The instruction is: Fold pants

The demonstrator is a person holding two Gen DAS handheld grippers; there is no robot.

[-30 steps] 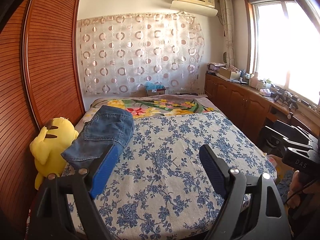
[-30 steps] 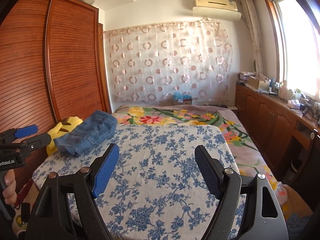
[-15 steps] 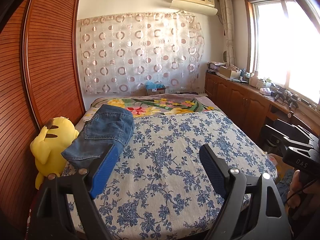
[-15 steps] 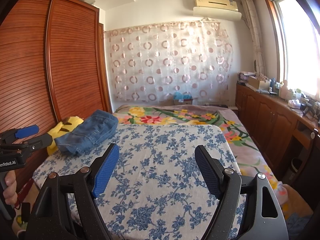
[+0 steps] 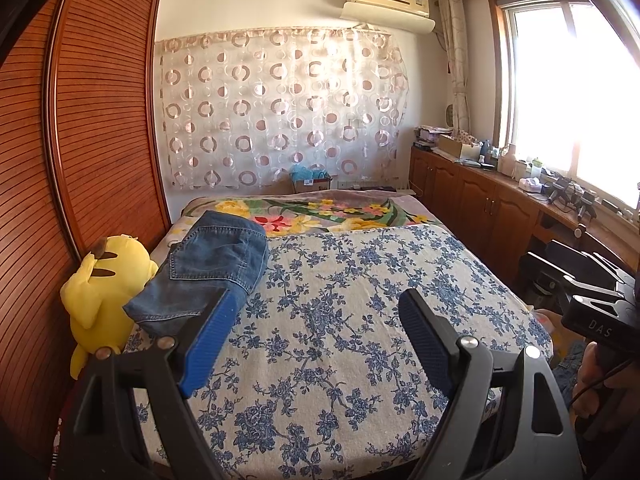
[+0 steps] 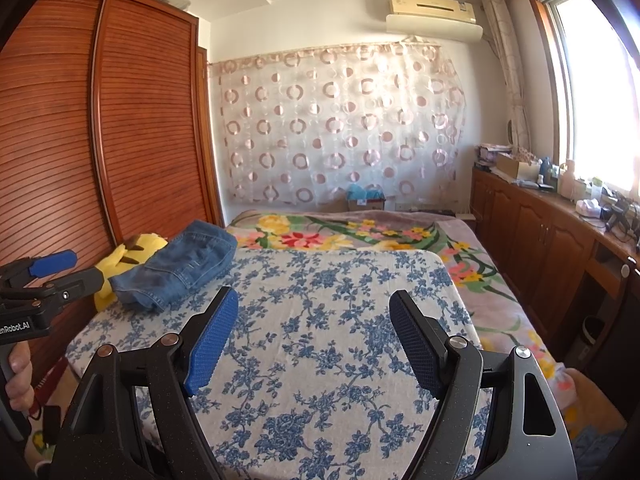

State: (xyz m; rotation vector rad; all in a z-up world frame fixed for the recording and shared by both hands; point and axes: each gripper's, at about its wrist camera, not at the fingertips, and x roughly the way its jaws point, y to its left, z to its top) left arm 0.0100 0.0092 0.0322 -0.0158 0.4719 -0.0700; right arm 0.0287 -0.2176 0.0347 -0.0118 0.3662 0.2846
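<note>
Folded blue jeans lie at the left side of the bed on the blue floral sheet; they also show in the right wrist view. My left gripper is open and empty, held above the near part of the bed, to the right of the jeans. My right gripper is open and empty above the middle of the sheet, apart from the jeans. The left gripper also shows at the left edge of the right wrist view.
A yellow plush toy sits against the wooden wardrobe beside the jeans. A flowered blanket covers the far end of the bed. Wooden cabinets with clutter run under the window at the right.
</note>
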